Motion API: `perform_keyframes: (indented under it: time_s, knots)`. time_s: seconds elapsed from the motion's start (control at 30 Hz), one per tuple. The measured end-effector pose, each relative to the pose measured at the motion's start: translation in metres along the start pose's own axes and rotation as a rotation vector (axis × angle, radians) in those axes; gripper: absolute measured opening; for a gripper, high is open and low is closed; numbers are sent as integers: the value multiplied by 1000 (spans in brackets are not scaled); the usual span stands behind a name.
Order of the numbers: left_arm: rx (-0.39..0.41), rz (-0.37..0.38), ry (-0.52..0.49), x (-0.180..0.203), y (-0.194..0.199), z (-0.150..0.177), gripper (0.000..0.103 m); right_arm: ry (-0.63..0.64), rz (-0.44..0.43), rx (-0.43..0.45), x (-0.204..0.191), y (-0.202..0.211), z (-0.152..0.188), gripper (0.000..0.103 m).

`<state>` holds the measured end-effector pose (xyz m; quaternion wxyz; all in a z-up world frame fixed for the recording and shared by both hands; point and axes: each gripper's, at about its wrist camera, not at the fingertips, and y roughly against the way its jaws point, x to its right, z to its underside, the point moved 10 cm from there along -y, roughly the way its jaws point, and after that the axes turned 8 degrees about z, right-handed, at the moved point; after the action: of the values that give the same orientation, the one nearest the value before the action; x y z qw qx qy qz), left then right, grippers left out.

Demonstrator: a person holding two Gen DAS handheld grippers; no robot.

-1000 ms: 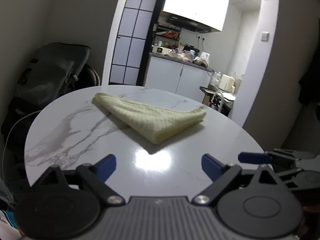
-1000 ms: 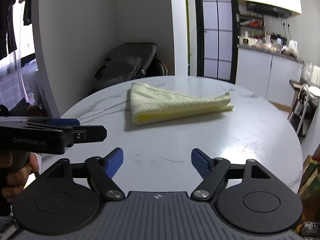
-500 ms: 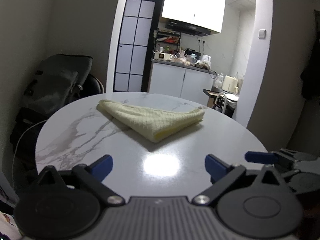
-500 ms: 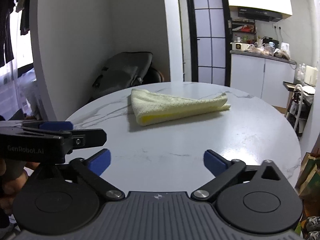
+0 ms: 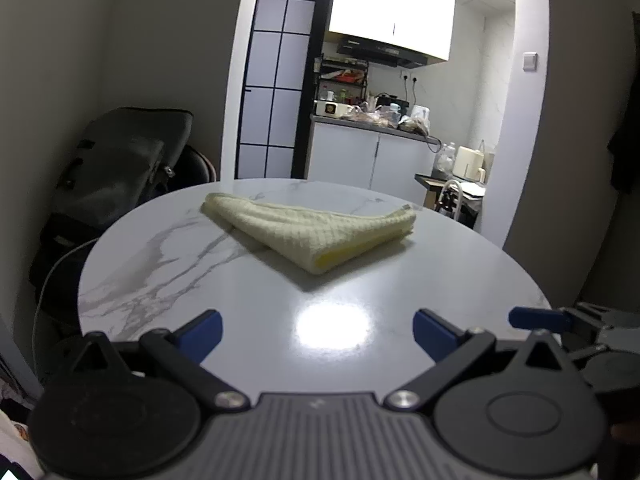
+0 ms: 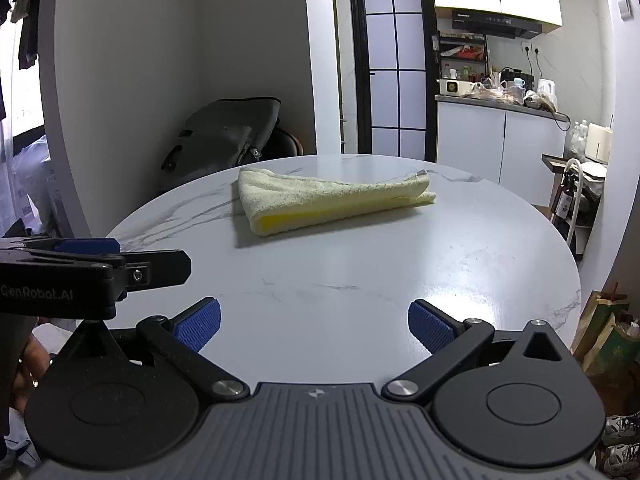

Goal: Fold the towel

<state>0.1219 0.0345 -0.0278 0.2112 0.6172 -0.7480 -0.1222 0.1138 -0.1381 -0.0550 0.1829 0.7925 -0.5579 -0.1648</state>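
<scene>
A pale yellow towel [image 5: 316, 232] lies folded in layers on the far half of the round white marble table [image 5: 248, 304]; the right wrist view shows the same towel [image 6: 332, 200] with its folded edge facing me. My left gripper [image 5: 318, 332] hovers at the table's near edge, open, nothing between its blue pads. My right gripper [image 6: 314, 322] stands open and empty too, well short of the towel. In the right wrist view the left gripper [image 6: 96, 256] reaches in from the left edge. A blue tip of the right gripper [image 5: 540, 318] shows at the right in the left wrist view.
A dark bag [image 6: 224, 136] rests on a chair behind the table on the left. Beyond are a glass-paned door [image 6: 394, 80] and a cluttered kitchen counter [image 6: 500, 100]. Paper bags [image 6: 604, 328] stand on the floor at the right.
Both grippers' jaws have spread wider. Both views have drawn back a little, so the towel looks smaller and farther; the towel itself lies unchanged.
</scene>
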Motion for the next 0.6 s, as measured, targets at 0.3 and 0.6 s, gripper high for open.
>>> perform_keyframes:
  time_s: [0.3,0.6]
  knots:
    - [-1,-38,-2,-10,3,3,103,15,6,-11,-4,0,3,102]
    - [-28,-37,-1,-13,-1,9,103,31,17,-23,-6,0,6,102]
